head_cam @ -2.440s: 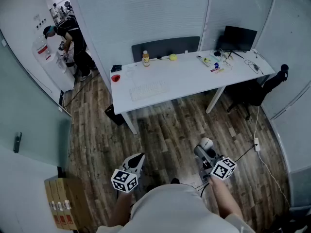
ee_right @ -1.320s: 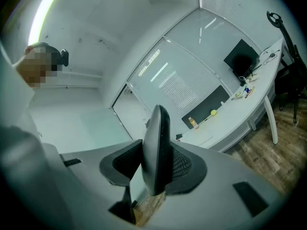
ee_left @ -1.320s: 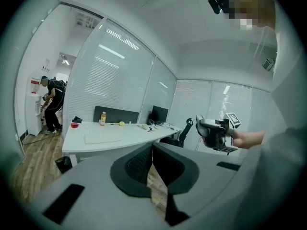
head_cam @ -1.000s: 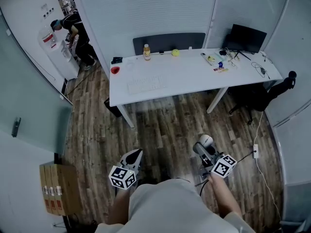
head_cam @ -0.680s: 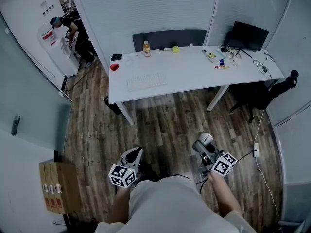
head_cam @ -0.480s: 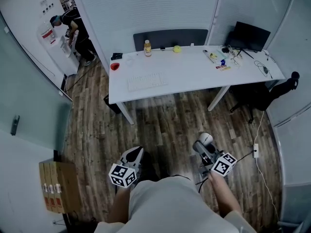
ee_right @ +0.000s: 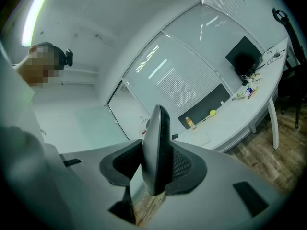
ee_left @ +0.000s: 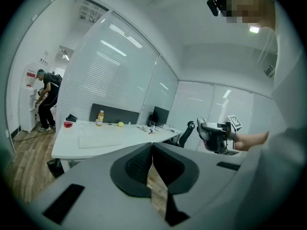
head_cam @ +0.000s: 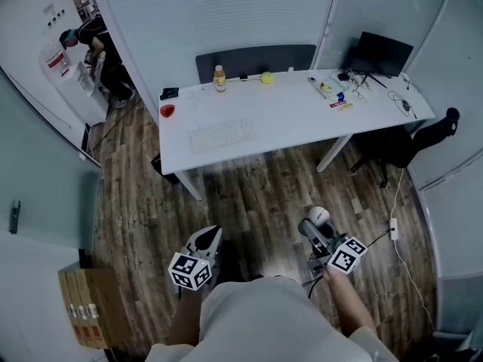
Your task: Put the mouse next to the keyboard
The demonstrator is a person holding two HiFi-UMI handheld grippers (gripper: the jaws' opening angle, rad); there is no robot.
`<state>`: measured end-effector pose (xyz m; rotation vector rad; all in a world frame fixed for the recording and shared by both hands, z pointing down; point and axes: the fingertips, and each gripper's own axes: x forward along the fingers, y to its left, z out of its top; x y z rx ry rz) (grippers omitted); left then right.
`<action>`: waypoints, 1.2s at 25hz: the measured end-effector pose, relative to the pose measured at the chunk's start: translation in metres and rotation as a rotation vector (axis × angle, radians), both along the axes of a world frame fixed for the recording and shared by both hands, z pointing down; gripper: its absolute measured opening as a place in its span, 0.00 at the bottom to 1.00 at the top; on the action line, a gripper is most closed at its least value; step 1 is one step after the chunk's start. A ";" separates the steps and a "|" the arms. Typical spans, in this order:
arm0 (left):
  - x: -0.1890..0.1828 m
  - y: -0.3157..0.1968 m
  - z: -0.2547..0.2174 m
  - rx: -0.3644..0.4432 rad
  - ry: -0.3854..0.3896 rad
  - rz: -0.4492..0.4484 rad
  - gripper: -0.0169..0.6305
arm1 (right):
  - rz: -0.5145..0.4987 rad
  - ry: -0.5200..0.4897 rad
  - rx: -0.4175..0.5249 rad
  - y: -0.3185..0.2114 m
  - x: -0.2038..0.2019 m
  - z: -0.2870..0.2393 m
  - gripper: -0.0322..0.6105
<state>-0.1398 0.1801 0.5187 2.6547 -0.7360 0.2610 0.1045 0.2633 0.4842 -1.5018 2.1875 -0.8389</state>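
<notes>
A grey and white mouse [head_cam: 319,215] [ee_right: 156,143] stands on edge between the pads of my right gripper [head_cam: 315,223] [ee_right: 156,169], which is shut on it above the wooden floor. The left gripper view catches the same mouse [ee_left: 207,129] at its right. My left gripper [head_cam: 210,236] [ee_left: 152,153] has its pads together and holds nothing. A white keyboard [head_cam: 219,136] [ee_left: 97,140] [ee_right: 200,139] lies on the left half of a white desk [head_cam: 302,119] farther ahead. Both grippers are well short of the desk.
On the desk stand a bottle [head_cam: 219,78], a yellow ball [head_cam: 266,77], a red cup [head_cam: 167,111], small clutter [head_cam: 336,95] and a dark monitor [head_cam: 381,51]. A black office chair [head_cam: 407,138] is at the desk's right end. A person [head_cam: 90,47] stands far left.
In the head view the desk has slid a little to the left. Both grippers keep their place before the person. The mouse stays in the right gripper.
</notes>
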 end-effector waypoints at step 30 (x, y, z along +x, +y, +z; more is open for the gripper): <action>-0.013 -0.221 0.020 -0.034 -0.019 0.238 0.06 | 0.194 -0.002 -0.071 -0.179 -0.037 0.018 0.29</action>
